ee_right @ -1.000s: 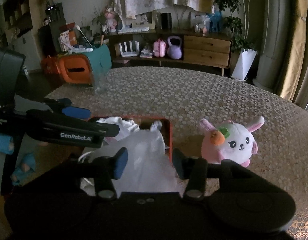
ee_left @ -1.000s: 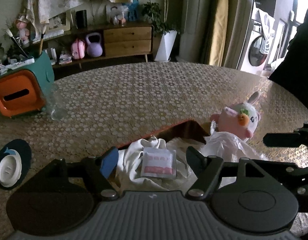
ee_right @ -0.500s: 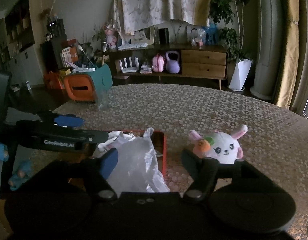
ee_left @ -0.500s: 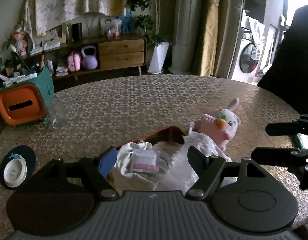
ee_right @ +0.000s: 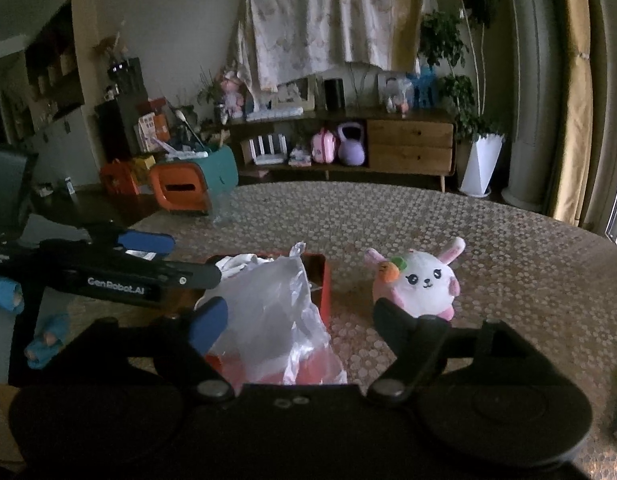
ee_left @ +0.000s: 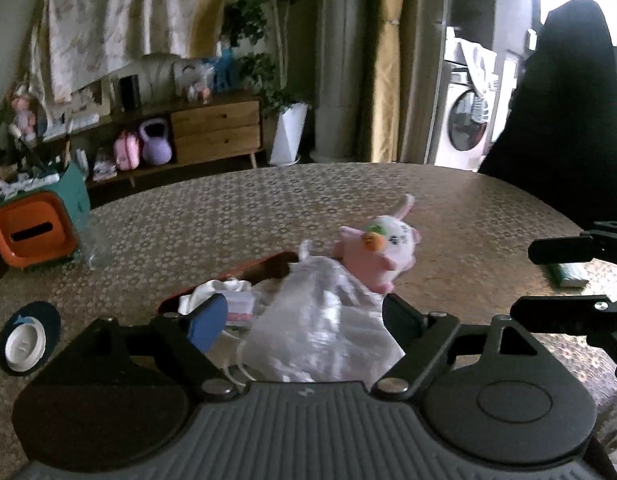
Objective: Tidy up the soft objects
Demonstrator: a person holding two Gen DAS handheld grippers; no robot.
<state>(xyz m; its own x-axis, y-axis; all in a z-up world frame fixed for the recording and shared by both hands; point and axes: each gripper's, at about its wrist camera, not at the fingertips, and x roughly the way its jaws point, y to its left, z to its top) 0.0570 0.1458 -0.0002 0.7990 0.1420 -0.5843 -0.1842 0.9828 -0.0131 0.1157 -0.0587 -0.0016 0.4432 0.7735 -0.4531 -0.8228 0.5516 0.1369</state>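
Both claws opening, nothing gripped: left gripper, right gripper. Plastic bag in red box: light, slippery; pinch bunched top. Plush rabbit squashy; grab body.

Our left gripper: black linkage arms, silver pivot screws, grey ribbed housing w/ a round black cap each side; one finger pad is blue, the other black. Our right gripper: same build, all-black body, 2 small screws at centre. White "GenRobot.AI" lettering runs along the left unit's side arm.
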